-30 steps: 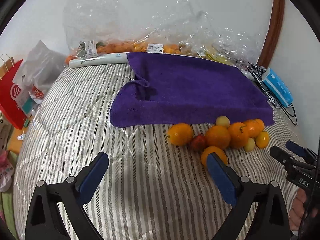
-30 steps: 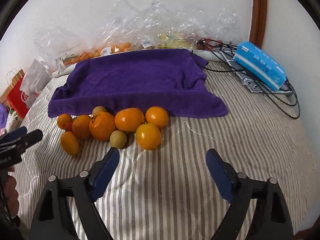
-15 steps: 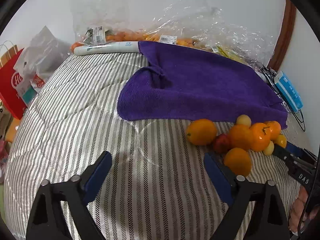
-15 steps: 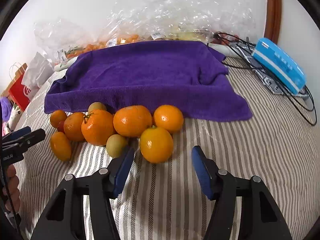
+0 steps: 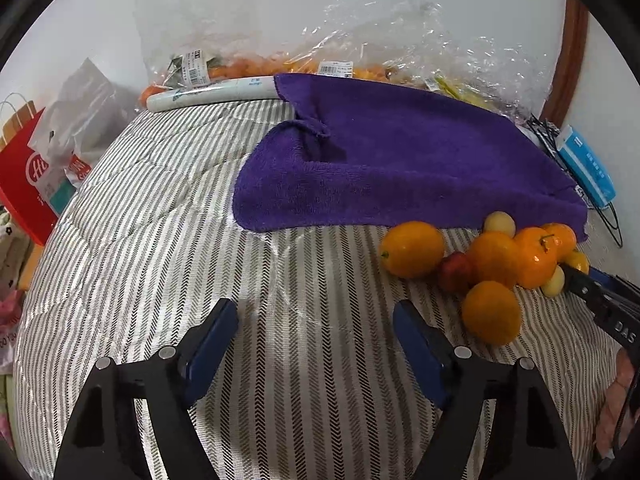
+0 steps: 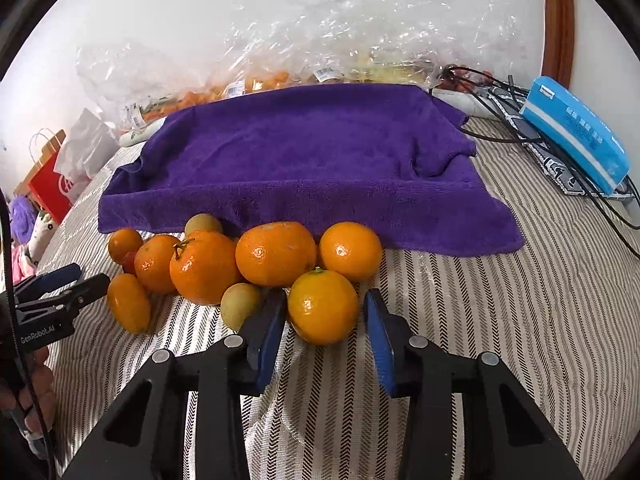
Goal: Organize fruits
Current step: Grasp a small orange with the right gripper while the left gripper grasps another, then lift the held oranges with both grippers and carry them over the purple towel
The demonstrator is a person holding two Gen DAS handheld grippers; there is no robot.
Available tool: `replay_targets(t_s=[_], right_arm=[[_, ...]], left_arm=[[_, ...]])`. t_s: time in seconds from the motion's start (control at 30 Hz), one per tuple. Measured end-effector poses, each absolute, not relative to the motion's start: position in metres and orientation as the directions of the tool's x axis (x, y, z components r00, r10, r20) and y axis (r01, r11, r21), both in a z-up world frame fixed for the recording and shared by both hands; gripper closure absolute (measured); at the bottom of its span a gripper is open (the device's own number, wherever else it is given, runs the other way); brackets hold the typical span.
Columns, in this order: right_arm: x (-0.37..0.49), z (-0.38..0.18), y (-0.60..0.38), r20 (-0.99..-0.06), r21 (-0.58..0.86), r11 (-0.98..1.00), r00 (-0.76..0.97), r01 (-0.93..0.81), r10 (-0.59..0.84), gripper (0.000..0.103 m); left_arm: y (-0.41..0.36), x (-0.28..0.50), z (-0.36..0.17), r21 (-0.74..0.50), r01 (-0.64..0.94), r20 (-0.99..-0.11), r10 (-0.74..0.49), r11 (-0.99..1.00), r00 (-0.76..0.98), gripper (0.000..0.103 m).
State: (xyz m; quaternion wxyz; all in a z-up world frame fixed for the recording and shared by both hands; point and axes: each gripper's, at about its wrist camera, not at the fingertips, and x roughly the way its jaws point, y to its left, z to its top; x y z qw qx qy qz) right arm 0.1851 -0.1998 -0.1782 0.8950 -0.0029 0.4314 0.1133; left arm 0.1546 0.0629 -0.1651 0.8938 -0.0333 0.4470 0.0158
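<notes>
A pile of oranges, small yellow-green fruits and one red fruit lies on the striped bed in front of a purple towel (image 6: pixel 304 152). In the right wrist view my right gripper (image 6: pixel 325 312) is open, its blue pads on either side of the nearest orange (image 6: pixel 322 306); contact is not clear. A yellow-green fruit (image 6: pixel 240 304) sits just left of the left pad. In the left wrist view my left gripper (image 5: pixel 316 332) is open and empty over bare bed, left of the pile; the closest orange (image 5: pixel 491 312) is to its right. The red fruit (image 5: pixel 456 270) sits among the oranges.
Clear plastic bags (image 6: pixel 280 68) with more fruit lie behind the towel against the wall. A blue box (image 6: pixel 576 132) and black cables (image 6: pixel 500 92) are at the back right. A red paper bag (image 5: pixel 24 184) stands off the bed's left side.
My right gripper moved forward to the pile and narrowed, now flanking the nearest orange. My left gripper shifted left and forward and narrowed, so the fruit sits further right in its view.
</notes>
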Motion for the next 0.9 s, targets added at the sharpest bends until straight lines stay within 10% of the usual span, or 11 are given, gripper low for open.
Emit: replay_targets(t_s=[0.63, 0.9], right_arm=[[0.168, -0.172, -0.230, -0.746, 0.064, 0.976, 0.640, -0.206, 0.184, 0.070], [0.172, -0.174, -0.221, -0.757, 0.058, 0.967, 0.620, -0.248, 0.205, 0.070]], left_arm=[[0.051, 0.189, -0.147, -0.214, 0.024, -0.728, -0.176, 0.976, 0.662, 0.034], [0.053, 0.196, -0.161, -0.235, 0.024, -0.758, -0.198, 0.972, 0.622, 0.068]])
